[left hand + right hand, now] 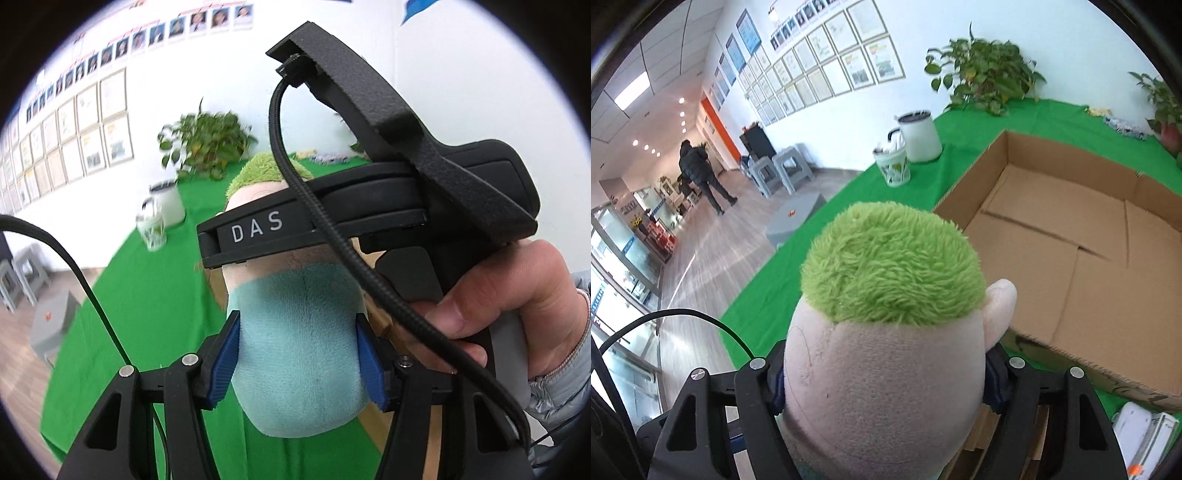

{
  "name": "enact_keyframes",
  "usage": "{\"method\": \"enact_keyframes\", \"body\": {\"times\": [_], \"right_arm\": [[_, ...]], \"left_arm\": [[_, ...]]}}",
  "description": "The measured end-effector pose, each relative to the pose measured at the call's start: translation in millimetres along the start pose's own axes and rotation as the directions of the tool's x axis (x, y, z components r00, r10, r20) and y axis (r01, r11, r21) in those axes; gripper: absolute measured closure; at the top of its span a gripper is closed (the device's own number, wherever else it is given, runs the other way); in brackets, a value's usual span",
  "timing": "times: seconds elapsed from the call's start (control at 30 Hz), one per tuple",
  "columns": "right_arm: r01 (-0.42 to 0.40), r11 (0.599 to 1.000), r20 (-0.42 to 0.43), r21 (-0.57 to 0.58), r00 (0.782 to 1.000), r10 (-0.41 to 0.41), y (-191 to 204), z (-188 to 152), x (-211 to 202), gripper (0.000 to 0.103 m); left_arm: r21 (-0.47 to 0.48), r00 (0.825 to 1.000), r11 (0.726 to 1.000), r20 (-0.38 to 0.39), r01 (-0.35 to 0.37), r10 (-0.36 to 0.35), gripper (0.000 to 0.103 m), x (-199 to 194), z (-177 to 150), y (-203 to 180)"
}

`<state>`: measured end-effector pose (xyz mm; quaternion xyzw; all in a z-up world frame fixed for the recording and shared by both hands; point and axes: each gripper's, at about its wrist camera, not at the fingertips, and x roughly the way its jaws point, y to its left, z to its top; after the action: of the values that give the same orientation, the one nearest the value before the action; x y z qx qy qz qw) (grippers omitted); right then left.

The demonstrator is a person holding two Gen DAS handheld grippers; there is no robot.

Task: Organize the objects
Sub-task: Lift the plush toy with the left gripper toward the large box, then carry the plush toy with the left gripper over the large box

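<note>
plush doll (882, 332) clamped in both claws, left (299, 354) on teal body, right (882, 373) on head (face hidden)

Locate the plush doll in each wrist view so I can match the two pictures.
Left wrist: plush doll at lower centre, teal body between the left gripper pads.
Right wrist: doll's green-haired head at lower centre, in the right gripper.
Shared landmark: white enamel mug on the green cloth.

My left tongs (300, 360) are matt black plastic with ribbed blue pads (224, 363). The plush doll (882, 343) is soft fuzzy cloth, its green hair shaggy. The box (1071, 236) is matt brown cardboard; green cloth covers the bench (798, 273).
</note>
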<state>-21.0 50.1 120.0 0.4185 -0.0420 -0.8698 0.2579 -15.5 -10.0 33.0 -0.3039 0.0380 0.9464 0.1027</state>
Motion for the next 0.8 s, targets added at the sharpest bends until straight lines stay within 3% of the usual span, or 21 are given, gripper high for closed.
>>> {"method": "enact_keyframes", "body": {"times": [0.43, 0.8], "right_arm": [[0.063, 0.998, 0.180, 0.022, 0.981, -0.066, -17.7, 53.0, -96.2, 0.030], [0.119, 0.992, 0.234, 0.039, 0.964, -0.125, -32.9, 87.3, -146.7, 0.030]], "left_arm": [[0.115, 0.990, 0.993, 0.138, 0.025, -0.041, 0.046, -1.6, 57.1, -15.2], [0.154, 0.980, 0.986, 0.178, 0.063, -0.090, 0.046, 6.2, 85.7, -11.1]]}}
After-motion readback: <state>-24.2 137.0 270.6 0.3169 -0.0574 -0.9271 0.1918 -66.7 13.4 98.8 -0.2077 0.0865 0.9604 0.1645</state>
